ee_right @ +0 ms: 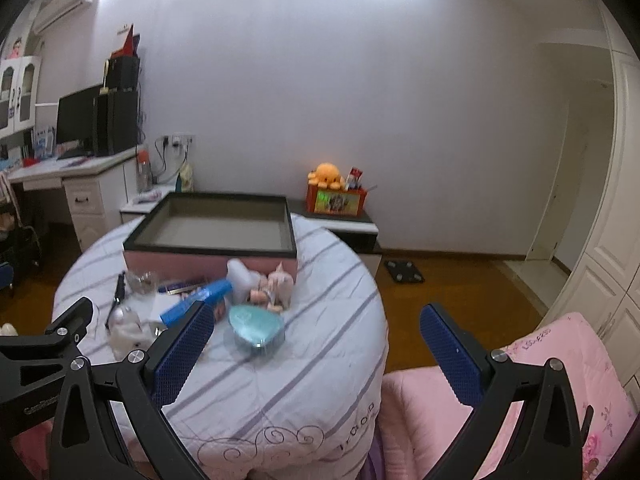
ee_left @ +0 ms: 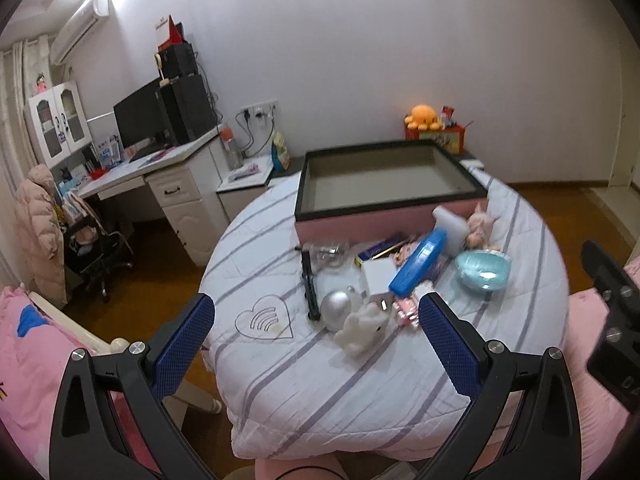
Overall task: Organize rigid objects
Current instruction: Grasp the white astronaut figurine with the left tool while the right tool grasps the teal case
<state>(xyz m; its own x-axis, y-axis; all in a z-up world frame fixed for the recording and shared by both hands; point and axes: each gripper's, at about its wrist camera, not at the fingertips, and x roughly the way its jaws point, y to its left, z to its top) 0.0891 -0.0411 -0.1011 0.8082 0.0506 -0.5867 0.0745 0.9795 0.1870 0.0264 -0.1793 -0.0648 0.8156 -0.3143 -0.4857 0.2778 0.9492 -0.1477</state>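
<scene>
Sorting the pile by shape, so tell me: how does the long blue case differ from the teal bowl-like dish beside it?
The blue case is long, flat, saturated blue and opaque; it lies tilted, propped on other items in the pile. The teal dish is rounded, pale and translucent-looking, and sits directly on the striped cover, to the right of the case. Both lie in front of the pink box, outside it, and neither gripper is touching them.

White walls, brown wood floor, white desk with monitor, wall air conditioner.
</scene>
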